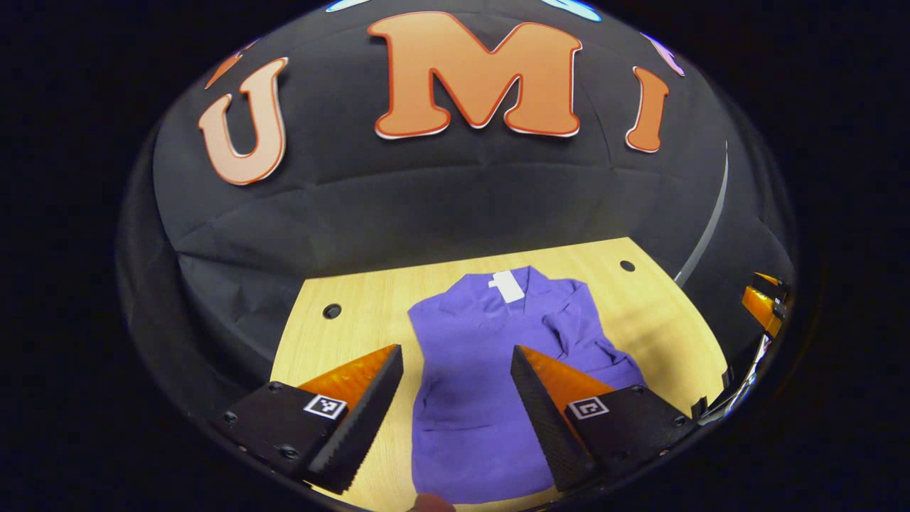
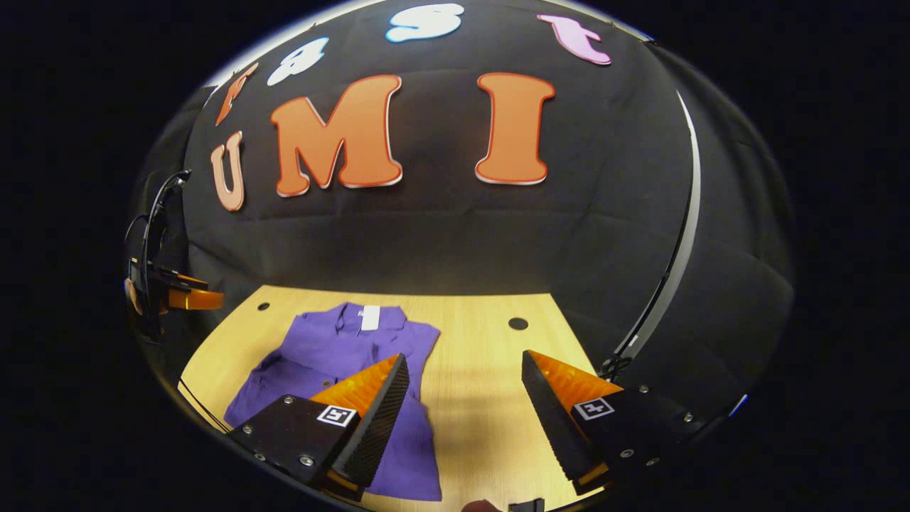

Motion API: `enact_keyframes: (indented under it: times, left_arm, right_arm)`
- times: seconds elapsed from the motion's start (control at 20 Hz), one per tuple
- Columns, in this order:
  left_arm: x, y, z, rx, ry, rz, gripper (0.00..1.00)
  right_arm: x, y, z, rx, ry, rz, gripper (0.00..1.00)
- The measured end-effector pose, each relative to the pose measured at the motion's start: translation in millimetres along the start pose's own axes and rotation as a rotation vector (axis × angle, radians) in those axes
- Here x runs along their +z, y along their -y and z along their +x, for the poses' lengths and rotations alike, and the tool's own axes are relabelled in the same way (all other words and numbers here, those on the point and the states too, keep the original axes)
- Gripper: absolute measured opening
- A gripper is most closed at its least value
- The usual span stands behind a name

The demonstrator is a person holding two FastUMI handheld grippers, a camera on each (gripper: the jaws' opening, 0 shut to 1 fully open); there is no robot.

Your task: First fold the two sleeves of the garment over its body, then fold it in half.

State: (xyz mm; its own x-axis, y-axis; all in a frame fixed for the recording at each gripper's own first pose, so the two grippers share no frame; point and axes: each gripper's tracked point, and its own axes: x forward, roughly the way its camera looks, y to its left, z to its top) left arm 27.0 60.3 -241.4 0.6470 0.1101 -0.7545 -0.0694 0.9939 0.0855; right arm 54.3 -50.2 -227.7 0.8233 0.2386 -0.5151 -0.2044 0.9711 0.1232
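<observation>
A purple garment lies flat on the wooden table, its collar and white label pointing at the far wall. Creased cloth, seemingly a sleeve, lies bunched along its right side. My left gripper hovers open over the garment's middle, with nothing between its fingers. In the right gripper view the garment sits to the left. My right gripper is open above its right edge and the bare table, its left finger over the cloth. Neither gripper touches the garment.
The tabletop has small round holes near its far corners. Black cloth walls close the booth behind and beside the table. The right gripper shows at the far right of the left gripper view, and the left gripper at the right gripper view's left edge.
</observation>
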Motion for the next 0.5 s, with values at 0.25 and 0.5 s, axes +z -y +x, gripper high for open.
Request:
enact_keyframes:
  times: [0.25, 0.5]
  left_arm:
    - [-69, -15, -5, 0.02, -0.077, -0.047, 0.98]
    - [-127, -29, -5, 0.054, -0.166, -0.071, 0.98]
  right_arm:
    - [-55, -29, 9, 0.038, -0.143, -0.03, 0.95]
    - [-107, -54, 14, 0.08, -0.279, -0.056, 0.96]
